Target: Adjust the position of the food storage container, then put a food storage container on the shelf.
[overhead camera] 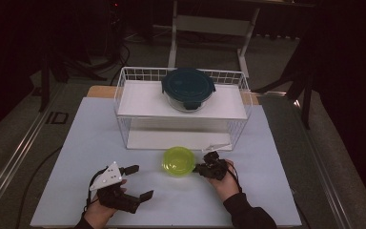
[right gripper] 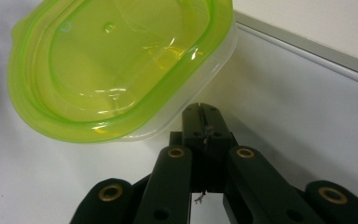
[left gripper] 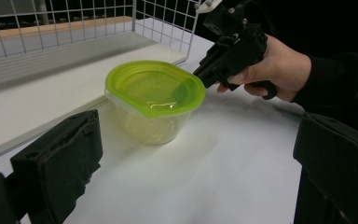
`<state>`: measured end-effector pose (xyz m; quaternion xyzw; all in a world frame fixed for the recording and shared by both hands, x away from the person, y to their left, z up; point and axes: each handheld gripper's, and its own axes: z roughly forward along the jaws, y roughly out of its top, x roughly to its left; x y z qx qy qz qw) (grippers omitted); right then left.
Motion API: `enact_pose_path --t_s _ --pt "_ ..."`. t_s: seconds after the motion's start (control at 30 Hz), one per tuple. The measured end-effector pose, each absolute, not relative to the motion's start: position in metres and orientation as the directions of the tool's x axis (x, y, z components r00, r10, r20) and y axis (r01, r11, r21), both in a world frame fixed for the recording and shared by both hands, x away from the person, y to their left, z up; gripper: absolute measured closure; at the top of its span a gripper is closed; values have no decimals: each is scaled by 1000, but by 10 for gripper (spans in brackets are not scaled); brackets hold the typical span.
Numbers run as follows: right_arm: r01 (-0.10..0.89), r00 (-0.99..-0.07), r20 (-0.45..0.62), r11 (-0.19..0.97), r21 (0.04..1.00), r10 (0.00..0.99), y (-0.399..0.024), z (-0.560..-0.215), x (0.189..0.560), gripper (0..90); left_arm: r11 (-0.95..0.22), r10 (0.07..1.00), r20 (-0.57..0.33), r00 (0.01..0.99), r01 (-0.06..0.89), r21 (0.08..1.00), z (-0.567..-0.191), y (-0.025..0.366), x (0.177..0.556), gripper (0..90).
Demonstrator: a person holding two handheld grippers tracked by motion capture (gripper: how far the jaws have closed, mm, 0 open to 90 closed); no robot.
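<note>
Green-lidded clear container (left gripper: 154,100) at frame centre on white table (left gripper: 223,177). Right gripper (left gripper: 204,74), held by a hand (left gripper: 279,67), upper right, jaws together, tips at the lid's right rim. Wire rack (left gripper: 74,18) upper left. Left gripper's own jaws wide apart at the bottom corners.

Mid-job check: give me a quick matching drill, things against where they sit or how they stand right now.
Things:
1. green-lidded tub
2. dark-lidded container
3. left tool
4. right tool

States:
A. jaws shut, tips beside the tub's rim
B. on the wire rack's upper shelf
C. jaws apart, nothing between them
D. on the table in front of the rack

Pairs: 1-D, 2-B, 3-C, 4-A
</note>
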<state>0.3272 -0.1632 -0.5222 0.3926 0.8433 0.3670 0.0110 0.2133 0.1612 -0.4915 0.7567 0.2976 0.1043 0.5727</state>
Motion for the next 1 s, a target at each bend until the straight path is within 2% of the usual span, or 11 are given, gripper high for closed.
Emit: enact_pose_path --t_s 0.3,0.47,0.53,0.77,0.93,1.0 --pt "647 -689 239 431 629 685 -172 -519 321 893 -173 579 -155 800 307 936 -491 163 214 10" --pt "637 -693 226 436 636 684 -182 -512 314 828 -171 563 -151 813 293 941 -490 161 213 10" --pt "633 -693 222 432 642 686 -186 -508 311 788 -155 534 -183 825 309 938 -488 160 212 10" --pt "577 -707 187 402 711 682 -200 -483 291 457 -164 525 -211 824 341 926 -473 158 215 10" --pt "574 -700 240 330 750 673 -209 -468 286 227 -155 543 -210 813 343 927 -459 157 222 10" --pt "575 -699 271 295 764 662 -213 -463 286 206 -161 542 -213 813 349 923 -455 154 227 10"
